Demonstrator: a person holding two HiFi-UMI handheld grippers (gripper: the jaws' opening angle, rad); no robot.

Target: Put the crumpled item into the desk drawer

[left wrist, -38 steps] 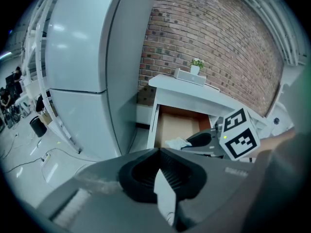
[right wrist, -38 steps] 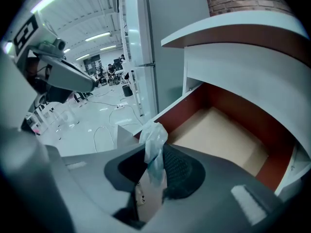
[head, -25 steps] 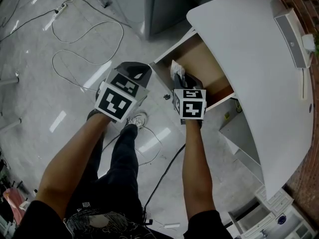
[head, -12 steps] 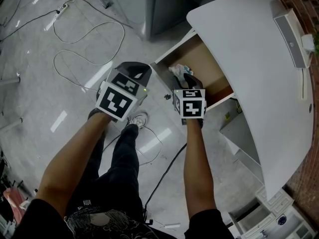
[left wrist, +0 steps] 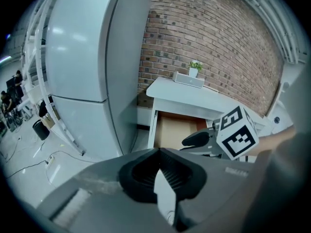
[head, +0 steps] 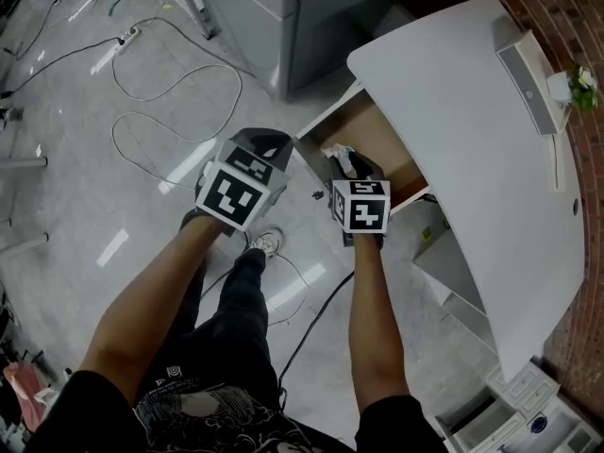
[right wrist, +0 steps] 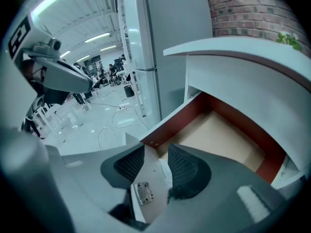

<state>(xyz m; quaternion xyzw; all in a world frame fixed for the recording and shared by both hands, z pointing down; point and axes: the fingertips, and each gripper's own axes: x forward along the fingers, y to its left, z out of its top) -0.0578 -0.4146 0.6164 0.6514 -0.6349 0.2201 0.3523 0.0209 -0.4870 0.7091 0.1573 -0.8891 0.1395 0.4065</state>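
The white desk (head: 453,111) has its wood-lined drawer (head: 382,144) pulled out; the same drawer (right wrist: 223,135) fills the right gripper view. A pale crumpled item (head: 342,152) lies at the drawer's near left corner, just ahead of my right gripper (head: 347,161). That right gripper (right wrist: 155,147) hovers over the drawer's front edge with its jaws open and nothing pressed between the pads. My left gripper (head: 267,142) hangs over the floor left of the drawer. Seen in its own view, the left gripper (left wrist: 158,150) has its tips meeting and holds nothing.
A tall grey cabinet (head: 283,8) stands behind the drawer's left side. Cables (head: 160,121) loop over the shiny floor. A long speaker (head: 527,74) and a small plant (head: 578,88) sit at the desk's far edge. The person's shoe (head: 264,243) is below the grippers.
A second ago the right gripper held the crumpled item upright over the drawer. Its jaws have opened and the item now lies in the drawer. The left gripper stayed put.
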